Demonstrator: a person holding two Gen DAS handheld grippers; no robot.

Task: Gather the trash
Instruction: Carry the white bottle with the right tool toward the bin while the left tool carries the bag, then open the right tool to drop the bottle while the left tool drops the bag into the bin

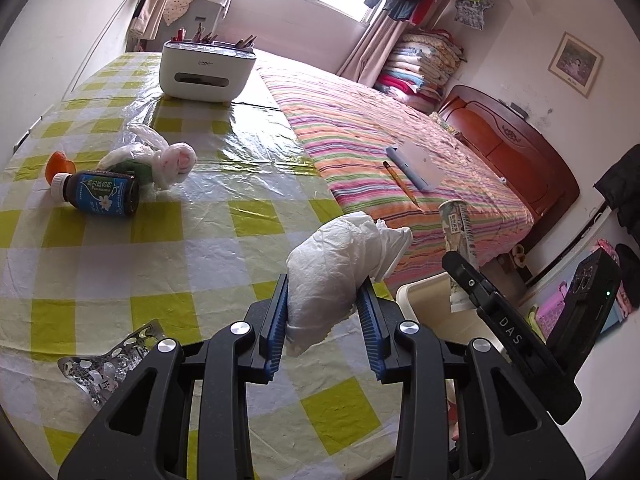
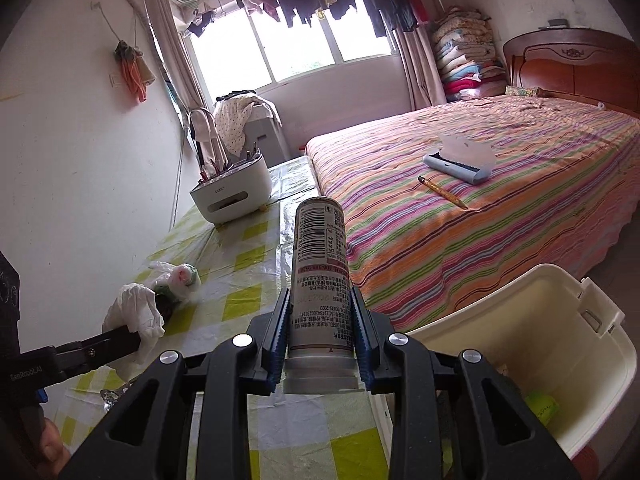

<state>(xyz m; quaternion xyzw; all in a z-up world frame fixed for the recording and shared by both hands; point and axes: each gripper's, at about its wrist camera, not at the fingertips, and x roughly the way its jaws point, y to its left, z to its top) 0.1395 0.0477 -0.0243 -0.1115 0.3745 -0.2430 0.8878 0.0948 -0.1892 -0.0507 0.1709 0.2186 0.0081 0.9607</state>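
Observation:
My left gripper (image 1: 326,284) is shut on a crumpled white tissue (image 1: 340,256) and holds it above the checked table (image 1: 200,248) near its right edge. The same tissue (image 2: 136,312) shows at the left of the right wrist view. In my right gripper (image 2: 320,296), shut, is a white printed tube (image 2: 318,248) with a barcode, cap end toward the camera. It hangs over the table edge beside a cream bin (image 2: 520,320). In the left wrist view the tube (image 1: 456,224) and right gripper (image 1: 464,276) are over the bin (image 1: 424,296).
On the table lie a dark bottle (image 1: 100,194), an orange cap (image 1: 58,164), a knotted plastic bag bundle (image 1: 160,156) and a clear crumpled wrapper (image 1: 104,368). A white organiser (image 1: 206,72) stands at the far end. The striped bed (image 1: 380,140) borders the table. A green item (image 2: 542,406) lies in the bin.

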